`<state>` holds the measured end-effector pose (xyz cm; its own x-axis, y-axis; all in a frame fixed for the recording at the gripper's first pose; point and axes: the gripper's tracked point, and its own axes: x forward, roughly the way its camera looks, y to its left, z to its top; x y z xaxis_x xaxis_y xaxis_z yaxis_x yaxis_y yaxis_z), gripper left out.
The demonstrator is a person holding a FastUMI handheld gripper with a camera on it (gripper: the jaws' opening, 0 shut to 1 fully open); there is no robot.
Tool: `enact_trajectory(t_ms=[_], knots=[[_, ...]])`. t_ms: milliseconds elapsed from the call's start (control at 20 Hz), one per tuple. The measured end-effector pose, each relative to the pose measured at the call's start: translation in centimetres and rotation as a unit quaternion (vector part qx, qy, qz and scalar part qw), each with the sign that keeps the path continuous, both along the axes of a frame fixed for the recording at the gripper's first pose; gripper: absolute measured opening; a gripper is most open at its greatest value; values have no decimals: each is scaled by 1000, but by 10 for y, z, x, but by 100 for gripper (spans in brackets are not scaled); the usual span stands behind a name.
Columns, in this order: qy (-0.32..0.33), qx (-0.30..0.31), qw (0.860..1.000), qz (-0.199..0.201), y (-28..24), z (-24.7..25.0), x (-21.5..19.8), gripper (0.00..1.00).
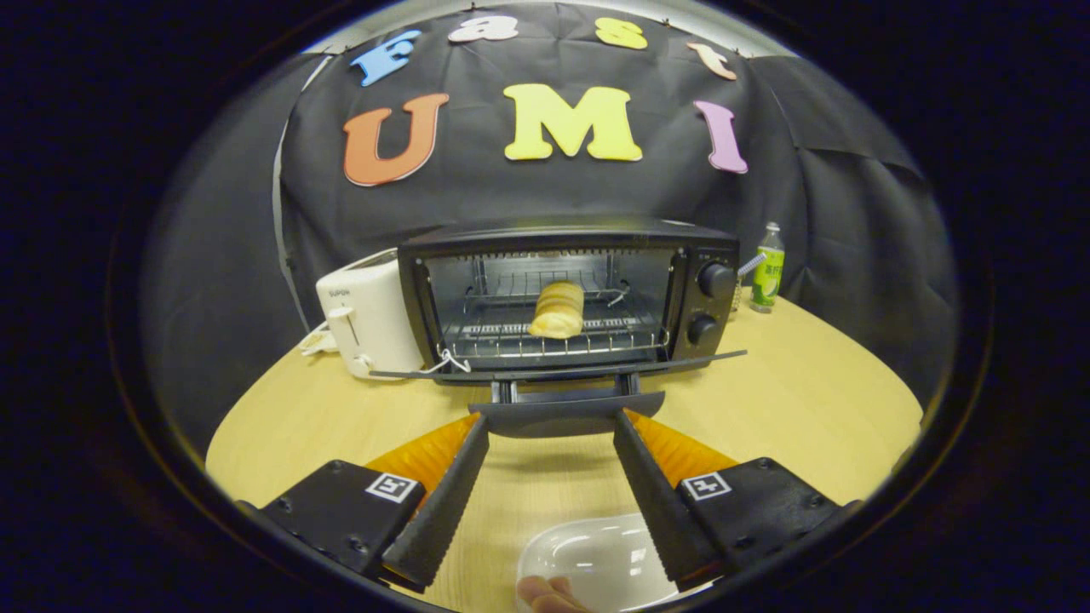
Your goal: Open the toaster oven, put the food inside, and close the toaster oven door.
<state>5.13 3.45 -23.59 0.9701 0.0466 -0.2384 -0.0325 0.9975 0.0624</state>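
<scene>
- Gripper view, centre of the frame: the toaster oven (569,294) stands on the wooden table (817,400) with its door (562,368) dropped flat and open toward the camera.
- The food, a pale bread roll (558,310), already rests on the wire rack (553,339) inside the cavity, roughly mid-width and standing on end.
- Lower half of the frame: the gripper (551,423) has its fingers spread wide and clasps nothing. Their tips sit just under or against the door handle (569,415), one near each end; I cannot tell whether they touch it.
- The key relation: the handle's long axis runs left to right across the gap between the fingers, directly ahead of them, so I judge that closing calls for a lift up and away toward the oven.
- Left of the oven stands a white toaster (362,319); at the right, past the two knobs (708,303), a green bottle (768,271).
- Bottom of the frame: a white dish (588,562) lies below the fingers, with a person's fingertips (545,593) at its near rim.
- Judging by this, only shutting the door remains.
</scene>
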Motion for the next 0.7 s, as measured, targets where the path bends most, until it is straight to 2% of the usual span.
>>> enact_trajectory(t_ms=[400,550,700], knots=[[-53,-18,998,-7,1,35,18,99],[-58,-53,997,-12,2,47,24,99],[-77,-62,995,-8,7,62,21,99]])
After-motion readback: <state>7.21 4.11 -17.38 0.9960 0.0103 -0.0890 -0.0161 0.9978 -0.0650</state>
